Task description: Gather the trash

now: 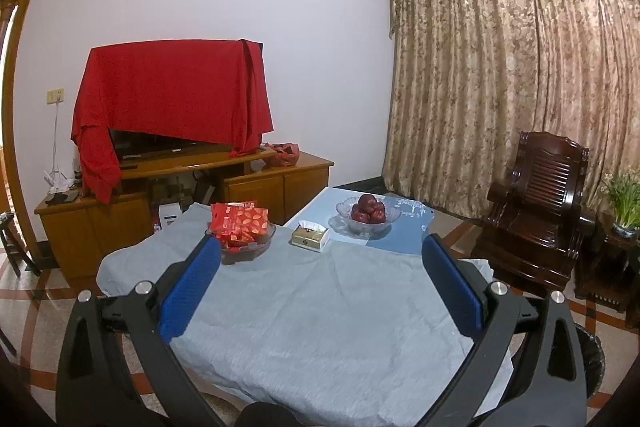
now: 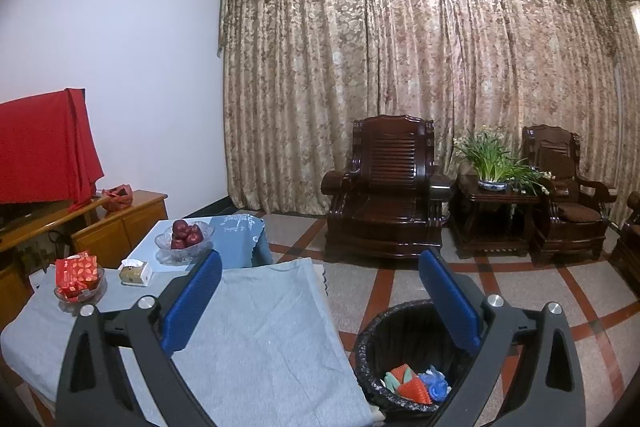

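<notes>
A grey cloth [image 1: 320, 307] covers the low table, bare in its near half. Beside the table's right edge, on the floor, stands a black-lined trash bin [image 2: 376, 339] holding red-orange and blue wrappers [image 2: 416, 385]. Farther back sit a glass bowl of red apples [image 1: 368, 213], a glass dish of red packets [image 1: 240, 227] and a tissue box [image 1: 310, 237]. The left gripper [image 1: 320, 259] and right gripper [image 2: 320, 283] both gape wide, holding nothing.
</notes>
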